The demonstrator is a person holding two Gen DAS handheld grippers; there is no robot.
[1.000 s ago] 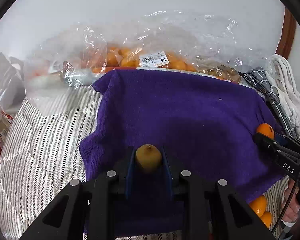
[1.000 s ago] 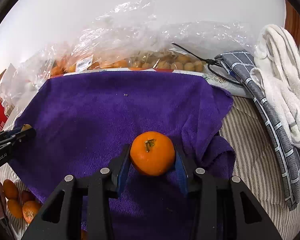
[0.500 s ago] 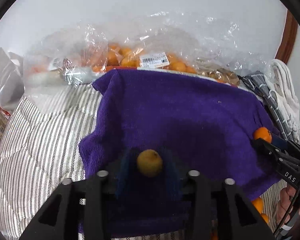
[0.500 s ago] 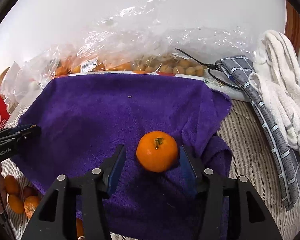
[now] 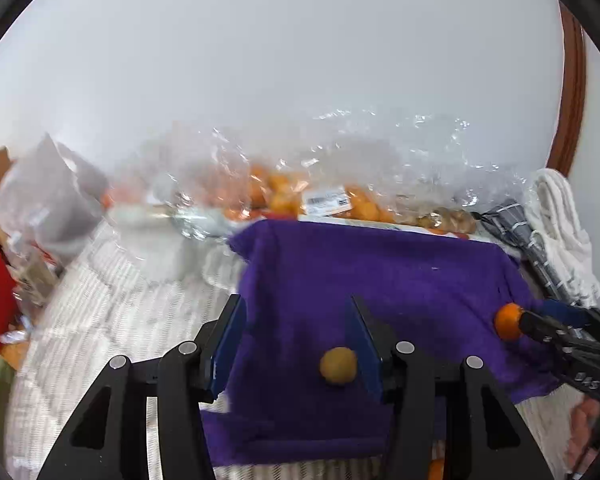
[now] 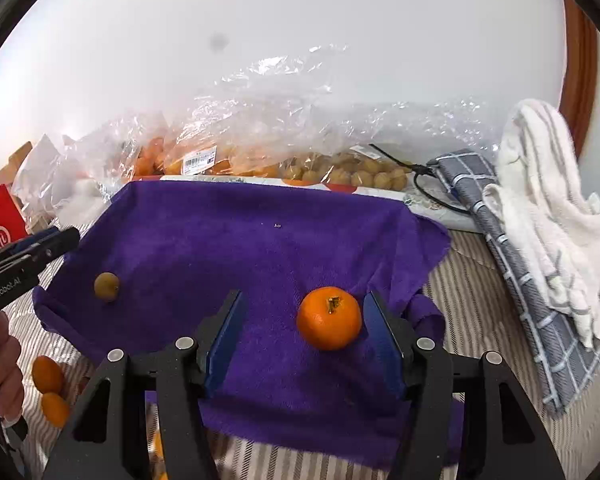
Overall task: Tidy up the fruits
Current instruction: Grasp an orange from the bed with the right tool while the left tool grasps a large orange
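Our left fingers (image 5: 296, 336) and right fingers (image 6: 304, 336) are wide open, so the small yellow fruit (image 5: 338, 365) and tangerine (image 6: 329, 323) sit free between them on the purple towel (image 6: 260, 248).

My left claw (image 5: 296, 344) stands with its blue-padded jaws spread wide, gripping nothing. My right claw (image 6: 304, 340) is likewise spread, both pads clear of contact. Seen from the right wrist, the left claw's black fingertips (image 6: 56, 242) enter at the left edge, my left hand (image 6: 4, 372) wrapped round its handle below; its view is motion-blurred.
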